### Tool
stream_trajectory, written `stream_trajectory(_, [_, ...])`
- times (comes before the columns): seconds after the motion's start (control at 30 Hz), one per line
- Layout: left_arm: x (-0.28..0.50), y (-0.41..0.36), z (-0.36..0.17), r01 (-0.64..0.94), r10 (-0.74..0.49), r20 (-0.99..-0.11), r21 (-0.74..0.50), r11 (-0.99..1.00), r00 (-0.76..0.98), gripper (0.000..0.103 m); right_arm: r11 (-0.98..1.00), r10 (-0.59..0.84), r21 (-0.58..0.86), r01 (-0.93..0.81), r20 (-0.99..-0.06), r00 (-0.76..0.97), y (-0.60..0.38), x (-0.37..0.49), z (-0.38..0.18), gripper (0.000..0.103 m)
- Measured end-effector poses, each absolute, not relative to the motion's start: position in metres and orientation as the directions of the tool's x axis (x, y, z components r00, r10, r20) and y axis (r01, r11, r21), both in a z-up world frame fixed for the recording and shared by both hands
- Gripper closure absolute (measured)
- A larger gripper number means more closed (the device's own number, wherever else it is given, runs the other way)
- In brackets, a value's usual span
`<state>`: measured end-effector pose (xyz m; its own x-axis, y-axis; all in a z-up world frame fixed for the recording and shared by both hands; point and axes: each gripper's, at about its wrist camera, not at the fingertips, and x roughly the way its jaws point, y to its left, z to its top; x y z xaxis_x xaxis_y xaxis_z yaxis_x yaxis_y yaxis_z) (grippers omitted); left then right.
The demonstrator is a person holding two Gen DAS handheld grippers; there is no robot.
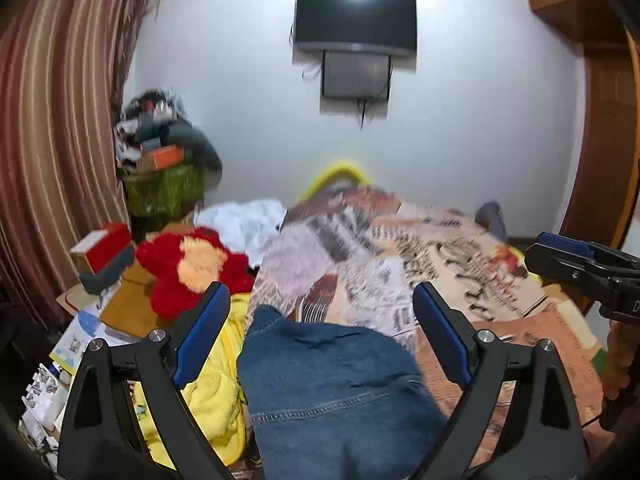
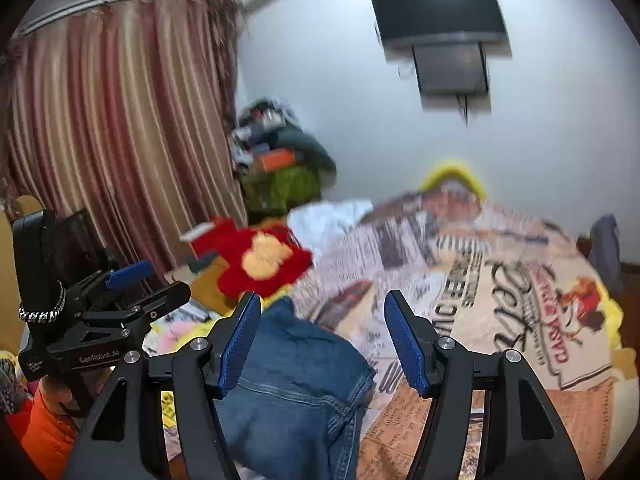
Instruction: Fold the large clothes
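Observation:
A pair of blue denim jeans [image 1: 332, 384] lies bunched on the bed at the near edge, on a newspaper-print bedspread [image 1: 400, 248]. My left gripper [image 1: 322, 304] is open and empty, hovering over the jeans with a finger on each side. My right gripper [image 2: 320, 312] is also open and empty, just above and right of the jeans [image 2: 296, 384]. The right gripper shows at the right edge of the left wrist view [image 1: 580, 268]; the left gripper shows at the left of the right wrist view [image 2: 132, 284].
A yellow garment [image 1: 212, 392] lies left of the jeans. A red and yellow plush [image 1: 192, 268] and white cloth [image 1: 248, 224] sit further left. Boxes and papers [image 1: 96, 256] crowd the left side. A striped curtain [image 1: 52, 120], a cluttered stack [image 1: 160, 160] and a wall TV [image 1: 356, 20] stand behind.

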<state>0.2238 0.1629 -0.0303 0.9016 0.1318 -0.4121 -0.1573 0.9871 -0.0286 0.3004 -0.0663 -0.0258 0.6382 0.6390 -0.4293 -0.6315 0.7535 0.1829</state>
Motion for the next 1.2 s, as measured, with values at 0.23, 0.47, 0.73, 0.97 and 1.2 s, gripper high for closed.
stream_trajectory(0.23, [0.142,0.129,-0.002,-0.167,0.154,-0.285,-0.02,0.986,0.946,0.009,0.731,0.677,0.185,-0.657,-0.312,0.666,-0.101,0.216,0.007,0.042])
stream_trajectory(0.47, [0.086,0.105,0.005,-0.167,0.152,-0.207,-0.056,0.984,0.966,0.009,0.743,0.668,0.17,-0.647,-0.236,0.706,-0.124,0.153,0.019,0.042])
stream_trajectory(0.73, [0.066,0.094,0.004,-0.162,0.144,-0.192,-0.079,0.984,0.971,0.008,0.763,0.645,0.175,-0.622,-0.239,0.725,-0.127,0.124,0.011,0.04])
stream_trajectory(0.97, [0.066,0.098,-0.001,-0.19,0.168,-0.207,-0.088,0.978,0.964,0.0,0.786,0.618,0.175,-0.593,-0.249,0.746,-0.13,0.119,0.005,0.014])
stream_trajectory(1.2, [0.066,0.102,-0.006,-0.203,0.176,-0.226,-0.102,0.974,0.958,0.0,0.82,0.571,0.134,-0.556,-0.228,0.788,-0.127,0.112,0.005,0.0])
